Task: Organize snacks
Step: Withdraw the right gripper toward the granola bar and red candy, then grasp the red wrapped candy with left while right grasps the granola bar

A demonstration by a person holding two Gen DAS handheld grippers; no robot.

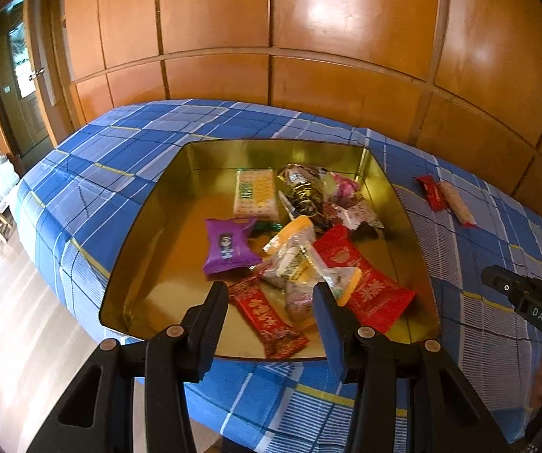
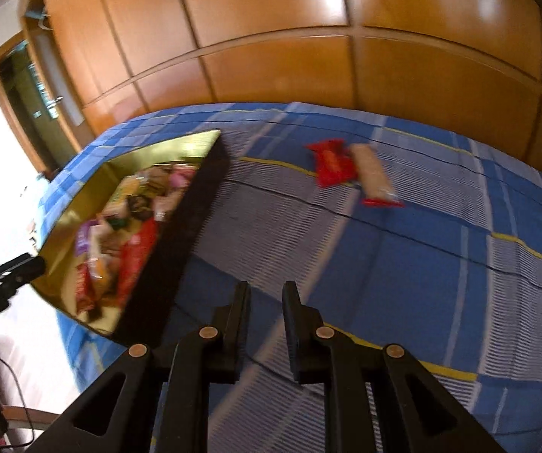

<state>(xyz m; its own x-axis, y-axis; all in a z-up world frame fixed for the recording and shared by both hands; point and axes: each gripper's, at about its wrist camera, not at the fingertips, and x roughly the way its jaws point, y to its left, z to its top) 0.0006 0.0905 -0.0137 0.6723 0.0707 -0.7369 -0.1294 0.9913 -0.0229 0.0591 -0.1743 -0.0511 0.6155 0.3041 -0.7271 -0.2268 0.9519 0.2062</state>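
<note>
**Snack tin and loose packets on checked worktop**

Left tool [image 1: 271, 290]: nearest the left camera, black arms, blue-faced fingers spread wide with nothing between them, poised over the near edge of the tin.

Gold tin [image 1: 150, 234]: shallow, square, open-topped, standing on the blue checked cloth [image 1: 93, 151] towards the worktop's left edge. Contents, piled mostly in its right half:
- purple packet [image 1: 227, 246], left of the pile, lying flat
- long red patterned bar [image 1: 267, 317], near edge, partly behind the left tool's fingers
- large red packet [image 1: 361, 279], near right
- clear packets with yellow ends [image 1: 301, 260], overlapping in the middle
- cream cracker packet [image 1: 254, 192], far side
- gold-and-black wrapper [image 1: 303, 190] and pink-and-white sweets [image 1: 346, 196], far right corner

Outside the tin, to its right on the cloth near the worktop's far edge: small red packet [image 2: 333, 162] and pale beige stick with red ends [image 2: 374, 175], touching side by side.

Right tool [image 2: 267, 294]: over bare cloth just right of the tin, well short of the two loose packets; fingers set at a narrow gap, nothing held. View blurred.

Behind: wooden panelled wall [image 1: 308, 37]; doorway [image 1: 18, 75] at far left.
</note>
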